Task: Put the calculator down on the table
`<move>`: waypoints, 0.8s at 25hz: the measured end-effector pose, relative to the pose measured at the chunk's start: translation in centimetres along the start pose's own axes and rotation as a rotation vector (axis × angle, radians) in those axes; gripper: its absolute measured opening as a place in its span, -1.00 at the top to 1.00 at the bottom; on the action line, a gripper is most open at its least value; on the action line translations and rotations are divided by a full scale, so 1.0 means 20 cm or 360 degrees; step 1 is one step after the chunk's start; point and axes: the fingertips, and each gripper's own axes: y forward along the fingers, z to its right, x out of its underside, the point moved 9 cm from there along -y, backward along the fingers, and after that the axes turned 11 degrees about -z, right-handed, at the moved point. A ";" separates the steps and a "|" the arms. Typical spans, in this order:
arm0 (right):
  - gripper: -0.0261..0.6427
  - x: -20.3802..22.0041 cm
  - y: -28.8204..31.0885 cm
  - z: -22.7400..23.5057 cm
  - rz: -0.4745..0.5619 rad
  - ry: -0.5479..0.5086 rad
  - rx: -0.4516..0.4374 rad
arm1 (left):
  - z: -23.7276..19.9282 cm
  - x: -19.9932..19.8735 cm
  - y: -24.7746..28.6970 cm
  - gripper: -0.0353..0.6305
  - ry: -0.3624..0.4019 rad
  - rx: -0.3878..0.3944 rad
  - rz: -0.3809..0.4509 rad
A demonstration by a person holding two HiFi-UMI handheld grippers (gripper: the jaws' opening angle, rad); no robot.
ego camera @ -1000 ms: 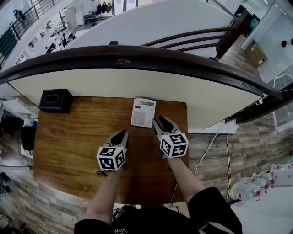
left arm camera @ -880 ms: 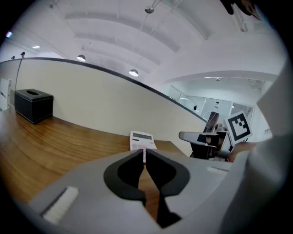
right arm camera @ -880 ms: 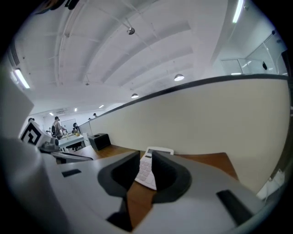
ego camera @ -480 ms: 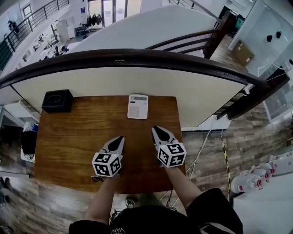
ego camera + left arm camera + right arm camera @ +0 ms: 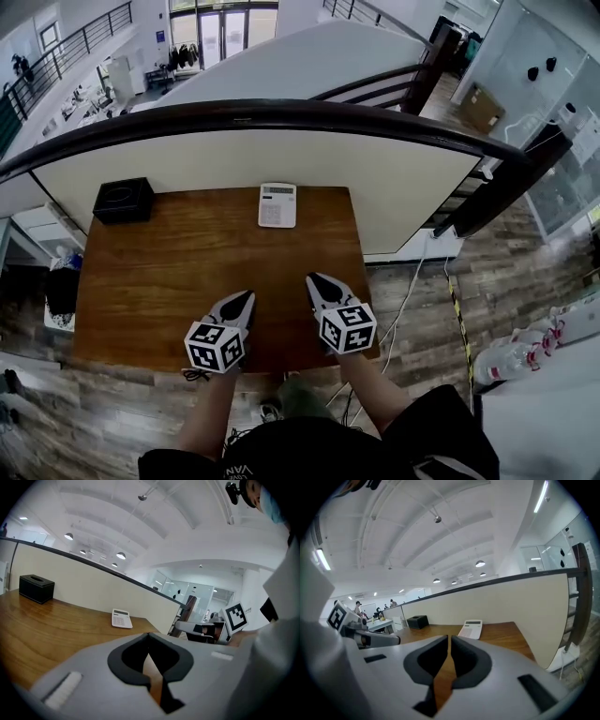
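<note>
Calculator [image 5: 277, 204] flat on table [image 5: 169, 272], top centre. My left gripper [image 5: 243, 299] pressed together, empty; right gripper [image 5: 316, 282] just closing, nothing between.

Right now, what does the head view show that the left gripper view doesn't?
Only the head view shows the person's forearms and the plank floor. Only the left gripper view shows the ceiling lamps and, close up, the left gripper, its jaws shut on nothing. Both show the wooden table, the white calculator lying on it, and the black box.
</note>
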 end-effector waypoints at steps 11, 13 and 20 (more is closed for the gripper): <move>0.83 0.22 -0.29 -0.25 -0.0028 -0.0027 0.0008 | 0.20 0.23 -0.31 0.86 0.0088 0.0043 -0.0052; 0.83 0.25 -0.34 -0.28 -0.0028 -0.0026 0.0008 | 0.23 0.27 -0.35 0.86 0.0096 0.0048 -0.0061; 0.83 0.37 -0.48 -0.40 -0.0060 -0.0036 0.0015 | 0.32 0.39 -0.49 0.86 0.0079 0.0071 -0.0050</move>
